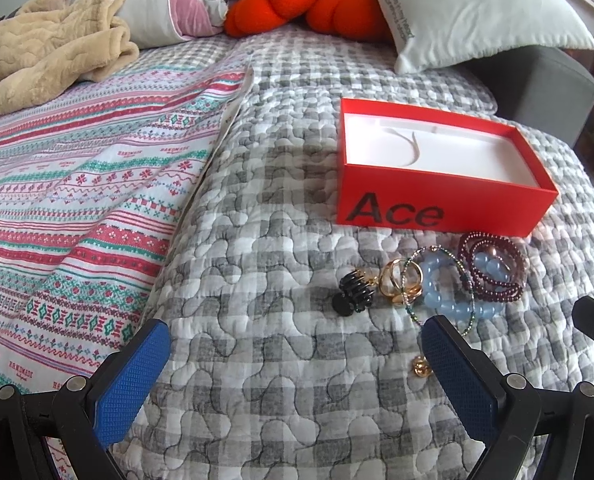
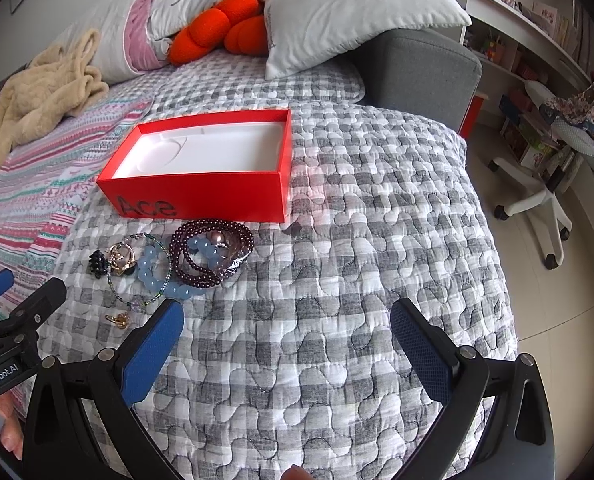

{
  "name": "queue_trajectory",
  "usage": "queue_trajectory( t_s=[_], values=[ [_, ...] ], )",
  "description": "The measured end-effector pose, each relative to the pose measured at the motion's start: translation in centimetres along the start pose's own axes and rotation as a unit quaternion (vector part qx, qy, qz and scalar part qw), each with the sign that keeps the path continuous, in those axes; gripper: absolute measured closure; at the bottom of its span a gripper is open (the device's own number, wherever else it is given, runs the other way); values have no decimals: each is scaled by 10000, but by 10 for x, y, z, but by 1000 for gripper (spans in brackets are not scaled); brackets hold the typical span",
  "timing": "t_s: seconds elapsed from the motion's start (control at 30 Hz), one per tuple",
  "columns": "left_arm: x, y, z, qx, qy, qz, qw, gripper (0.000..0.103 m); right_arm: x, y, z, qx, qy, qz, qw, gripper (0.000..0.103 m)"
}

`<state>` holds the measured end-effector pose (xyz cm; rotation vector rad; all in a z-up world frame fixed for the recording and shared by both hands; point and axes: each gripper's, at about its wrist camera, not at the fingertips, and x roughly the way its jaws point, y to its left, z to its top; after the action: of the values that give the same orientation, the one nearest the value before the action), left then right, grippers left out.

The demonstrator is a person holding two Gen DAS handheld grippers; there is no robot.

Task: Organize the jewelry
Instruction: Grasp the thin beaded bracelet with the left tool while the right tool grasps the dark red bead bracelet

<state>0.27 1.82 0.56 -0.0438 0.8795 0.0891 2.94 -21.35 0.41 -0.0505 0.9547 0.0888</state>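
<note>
Both tongs (image 1: 295, 330) (image 2: 287, 320) agape over grey checked quilt (image 2: 337, 240); desk chair (image 2: 537, 196) beside bed.

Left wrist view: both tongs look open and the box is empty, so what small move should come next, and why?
Probably ease the left tongs forward and slightly right to straddle the black hair claw. It lies at the near-left edge of the jewelry pile, apart from the tangled blue bead bracelet, so it should lift cleanly. The red box sits open just behind.

grey checked quilt (image 2: 337, 208) on bed; white swivel chair (image 2: 537, 196), shelves (image 2: 537, 20) right.
</note>
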Motion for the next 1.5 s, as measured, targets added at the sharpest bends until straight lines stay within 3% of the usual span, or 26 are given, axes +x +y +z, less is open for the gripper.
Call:
queue_trajectory(
  t_s=[0.37,0.7,0.83,0.93,1.0,1.23,1.5],
  values=[
    [-4,-2,2,14,-57,-214,9998,0,0,0,1,5,44,32,10000,0],
    [-3,-1,0,15,-186,-91,9998,0,1,0,6,86,44,103,9999,0],
    [-1,6,-1,17,-188,-234,9995,0,6,-4,13,99,112,134,9998,0],
    [6,16,3,-113,33,-483,9988,0,12,-9,23,184,196,324,9991,0],
    [11,22,7,-232,220,-691,9971,0,18,-13,30,290,275,431,9983,4],
    [19,40,19,-717,361,-1341,9877,1,55,-13,45,418,708,994,9916,36],
    [30,36,24,-645,536,-1650,9827,19,80,-10,44,438,928,1056,9891,68]
  ],
)
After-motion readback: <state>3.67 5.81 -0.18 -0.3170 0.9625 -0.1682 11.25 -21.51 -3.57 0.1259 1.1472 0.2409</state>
